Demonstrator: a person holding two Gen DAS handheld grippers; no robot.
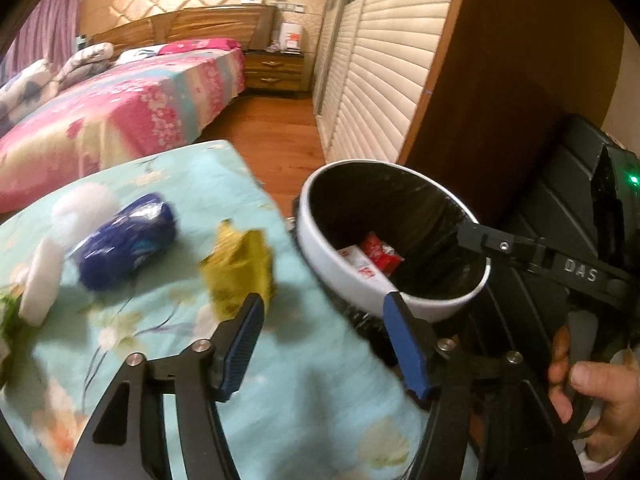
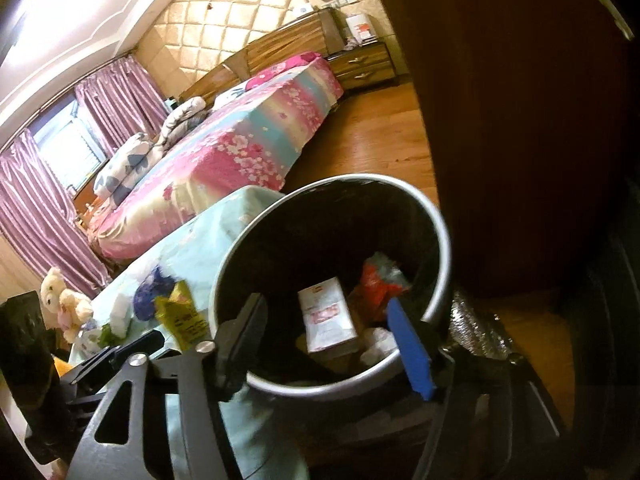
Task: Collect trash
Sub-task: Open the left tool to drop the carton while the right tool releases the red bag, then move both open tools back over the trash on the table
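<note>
1. Bed (image 1: 132, 96), pink and teal floral cover, long axis running away toward a wooden headboard; a folded quilt (image 1: 52, 72) lies on its far side.
2. Table surface under a teal floral cloth (image 1: 168, 320), in the foreground of the left wrist view, its corner pointing toward the bed.
3. Trash bin (image 1: 400, 300), round, white rim, black liner, standing just beside the cloth's right edge, mouth upward. It holds a red wrapper (image 1: 380, 254) and a white carton (image 2: 328, 320) with red print too blurred to read; the carton's long axis runs from the near rim toward the far rim.
4. Right gripper (image 2: 326, 328), hovering over the bin mouth, jaws spread wide, nothing between them. Seen from the left wrist view (image 1: 496, 244), its arm bears the letters "DAS".
5. Left gripper (image 1: 324, 332), over the cloth's edge between wrapper and bin, jaws spread apart, empty.
6. Blue packet (image 1: 128, 244), crinkled plastic, lying on the cloth, long axis slanting from near left to far right; its print is unreadable.
7. Yellow wrapper (image 1: 240, 268), crumpled, on the cloth near the bin-side edge, just beyond the left gripper's left fingertip (image 1: 250, 312); dark print shows in the right wrist view but cannot be read.
8. White foam piece (image 1: 40, 280), flat, at the cloth's left edge beside the blue packet.
</note>
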